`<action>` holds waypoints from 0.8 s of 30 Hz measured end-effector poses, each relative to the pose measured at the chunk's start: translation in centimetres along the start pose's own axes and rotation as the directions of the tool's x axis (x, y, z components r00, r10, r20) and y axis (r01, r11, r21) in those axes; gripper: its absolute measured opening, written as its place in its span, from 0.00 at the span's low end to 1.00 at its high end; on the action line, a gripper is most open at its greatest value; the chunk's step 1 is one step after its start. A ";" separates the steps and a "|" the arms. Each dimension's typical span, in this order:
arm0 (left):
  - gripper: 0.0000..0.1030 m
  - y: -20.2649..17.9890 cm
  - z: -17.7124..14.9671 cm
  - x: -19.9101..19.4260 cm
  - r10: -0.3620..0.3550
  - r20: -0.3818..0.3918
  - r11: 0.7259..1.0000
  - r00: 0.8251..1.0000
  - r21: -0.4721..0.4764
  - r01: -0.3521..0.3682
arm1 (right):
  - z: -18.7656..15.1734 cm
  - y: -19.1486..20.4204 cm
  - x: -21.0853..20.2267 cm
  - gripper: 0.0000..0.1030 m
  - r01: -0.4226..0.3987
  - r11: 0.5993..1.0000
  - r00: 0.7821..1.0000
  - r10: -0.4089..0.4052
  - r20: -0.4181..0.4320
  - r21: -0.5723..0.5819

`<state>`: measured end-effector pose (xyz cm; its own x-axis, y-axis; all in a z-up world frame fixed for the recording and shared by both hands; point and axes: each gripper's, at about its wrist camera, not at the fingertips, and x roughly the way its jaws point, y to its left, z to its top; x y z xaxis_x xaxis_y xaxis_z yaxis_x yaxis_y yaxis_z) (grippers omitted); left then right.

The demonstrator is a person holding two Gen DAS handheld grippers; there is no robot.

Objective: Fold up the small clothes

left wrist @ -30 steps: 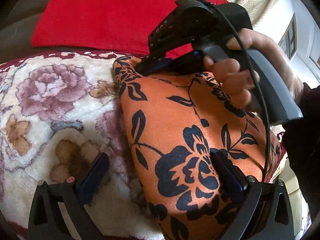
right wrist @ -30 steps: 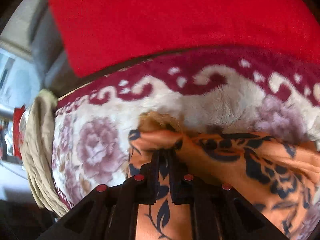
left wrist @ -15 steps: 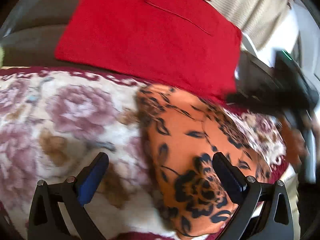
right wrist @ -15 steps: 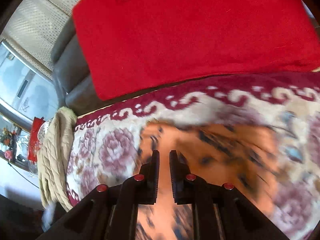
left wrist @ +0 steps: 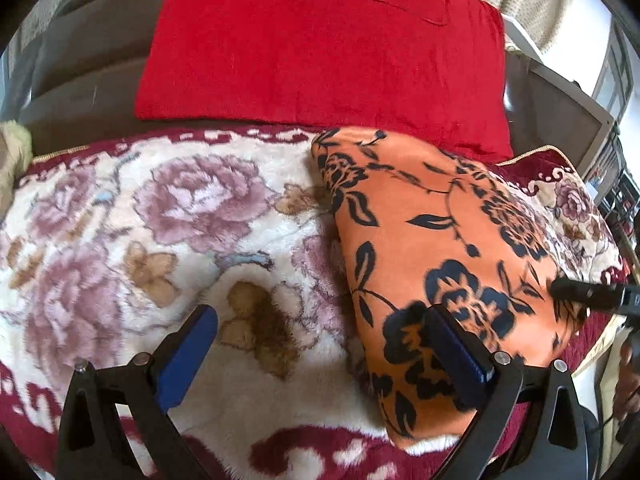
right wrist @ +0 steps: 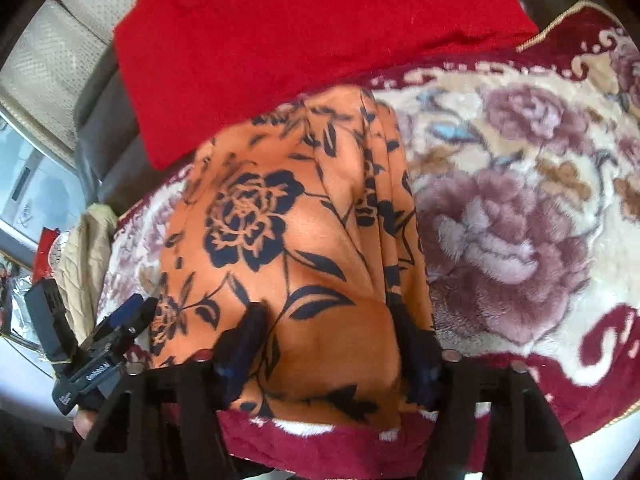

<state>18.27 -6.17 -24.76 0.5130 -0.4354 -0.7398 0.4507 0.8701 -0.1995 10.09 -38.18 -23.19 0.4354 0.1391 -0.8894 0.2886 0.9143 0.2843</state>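
A folded orange garment with black flowers [left wrist: 432, 248] lies flat on the plush floral blanket [left wrist: 200, 208]. My left gripper [left wrist: 320, 356] is open wide above the blanket, holding nothing. Its right finger [left wrist: 456, 356] hangs over the garment's near left edge. In the right wrist view the same garment [right wrist: 280, 220] fills the middle. My right gripper [right wrist: 330, 348] hovers over its near end with jaws opening; the cloth lies under them and is not pinched. The right gripper's tip [left wrist: 588, 294] shows at the garment's right side, and the left gripper [right wrist: 116, 328] sits off its left edge.
A red cushion [left wrist: 320, 40] leans against the grey sofa back [left wrist: 80, 68] just behind the garment. A beige quilted cloth [right wrist: 80, 248] hangs off the blanket's side. The blanket's dark red border [right wrist: 320, 436] marks the near edge.
The right gripper let go of the garment's far corner, pulled back toward the near edge and opened. The left gripper drew back a little, still open. The garment now lies flat.
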 end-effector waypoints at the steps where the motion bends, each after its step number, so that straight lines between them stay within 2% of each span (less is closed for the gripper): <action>1: 1.00 0.0 0.0 -0.6 -0.008 0.005 1.000 1.000 0.002 0.008 | 0.0 0.4 -0.8 0.59 0.012 1.000 1.000 -0.012 0.020 -0.011; 4: 1.00 -0.5 -0.1 -1.6 0.011 0.018 0.999 1.000 0.031 -0.011 | -0.4 1.1 -2.9 0.59 0.034 0.999 0.995 -0.030 0.098 -0.040; 5: 1.00 -0.8 -0.2 -1.9 0.021 0.022 0.999 1.000 0.048 -0.022 | -0.6 1.5 -3.4 0.56 0.042 0.997 0.993 -0.035 0.114 -0.058; 6: 1.00 -1.3 -0.3 -1.9 0.040 0.024 0.996 0.999 0.084 -0.042 | -1.0 1.9 -3.6 0.41 0.055 0.995 0.992 -0.045 0.121 -0.081; 7: 1.00 -1.8 -0.5 -1.8 0.060 0.018 0.991 0.998 0.118 -0.062 | -1.3 2.5 -3.5 0.34 0.069 0.993 0.991 -0.057 0.120 -0.098; 9: 1.00 -2.8 -1.1 -0.8 0.103 -0.019 0.978 0.995 0.182 -0.097 | -2.1 3.0 -2.6 0.33 0.114 0.985 0.990 -0.101 0.098 -0.132; 10: 1.00 -3.0 -1.3 -0.6 0.097 -0.030 0.978 0.995 0.190 -0.089 | -2.3 2.7 -1.5 0.33 0.134 0.982 0.990 -0.127 0.062 -0.134; 12: 1.00 -2.8 -1.3 -0.6 0.086 -0.032 0.979 0.996 0.188 -0.079 | -2.7 1.5 0.0 0.33 0.129 0.988 0.992 -0.128 0.014 -0.086; 15: 1.00 -1.9 -0.9 -0.8 0.053 -0.049 0.990 0.997 0.135 -0.046 | -2.4 0.9 -0.4 0.34 0.108 0.993 0.994 -0.107 0.007 -0.053; 19: 1.00 -1.6 -0.3 -3.0 0.015 0.046 0.995 0.999 0.100 -0.020 | -2.0 1.4 -2.3 0.33 0.103 0.993 0.994 -0.101 0.036 -0.064; 21: 1.00 -2.0 -0.2 -3.6 0.013 0.083 0.995 0.996 0.102 -0.022 | -1.8 2.0 -3.7 0.34 0.089 0.994 0.993 -0.083 0.085 -0.060; 24: 1.00 -2.8 -0.1 -2.8 0.036 0.059 0.992 0.998 0.121 -0.043 | -0.4 3.1 -4.5 0.34 0.103 0.991 0.984 -0.089 0.151 -0.087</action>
<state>15.48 -7.40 -22.22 0.5715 -0.4163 -0.7072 0.5132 0.8538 -0.0878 8.64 -35.84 -18.45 0.5319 -0.0024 -0.8468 0.2568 0.9534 0.1586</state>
